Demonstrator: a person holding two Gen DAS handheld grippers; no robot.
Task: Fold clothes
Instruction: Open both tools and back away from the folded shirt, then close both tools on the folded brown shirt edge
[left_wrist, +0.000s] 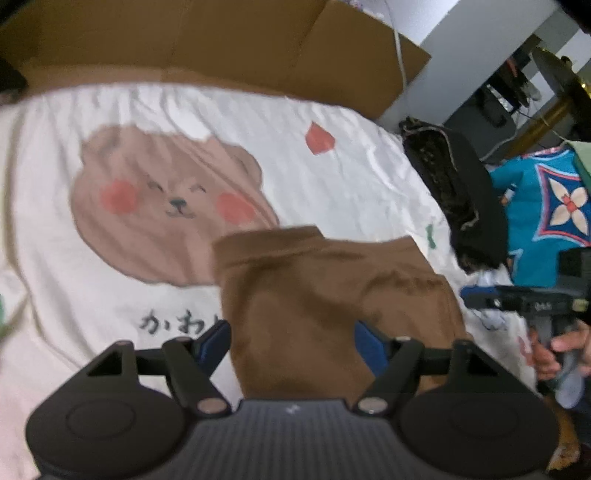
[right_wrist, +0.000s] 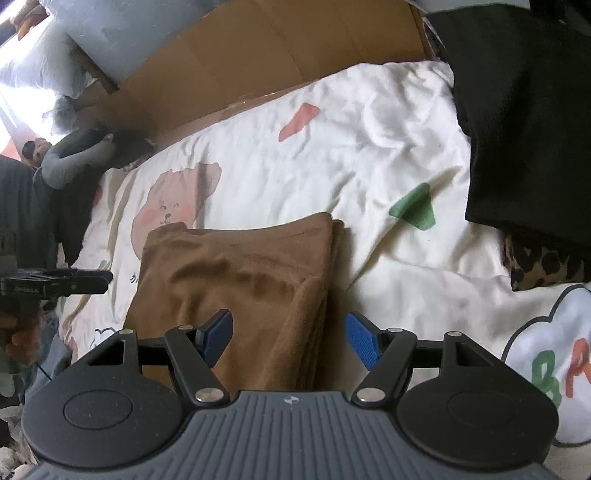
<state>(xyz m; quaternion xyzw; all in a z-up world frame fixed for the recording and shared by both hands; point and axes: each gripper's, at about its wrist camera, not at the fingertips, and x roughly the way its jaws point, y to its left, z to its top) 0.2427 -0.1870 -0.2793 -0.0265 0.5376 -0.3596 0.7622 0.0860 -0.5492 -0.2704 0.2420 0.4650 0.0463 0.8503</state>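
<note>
- Left gripper (left_wrist: 291, 345) straddles the folded brown fleece garment (left_wrist: 332, 295), fingers spread, nothing pinched.
- Right gripper (right_wrist: 290, 338) likewise spread over the garment's stacked edge.
- Pinch every layer together, evenly.

The folded brown garment (right_wrist: 236, 280) looks like soft, fuzzy, matt cloth, the white bedsheet (right_wrist: 332, 140) under it is thin, wrinkly cloth with printed pictures, the cardboard (right_wrist: 280, 40) behind is plain matt brown, and the gripper's blue pads (right_wrist: 364, 338) look like ribbed rubber.
</note>
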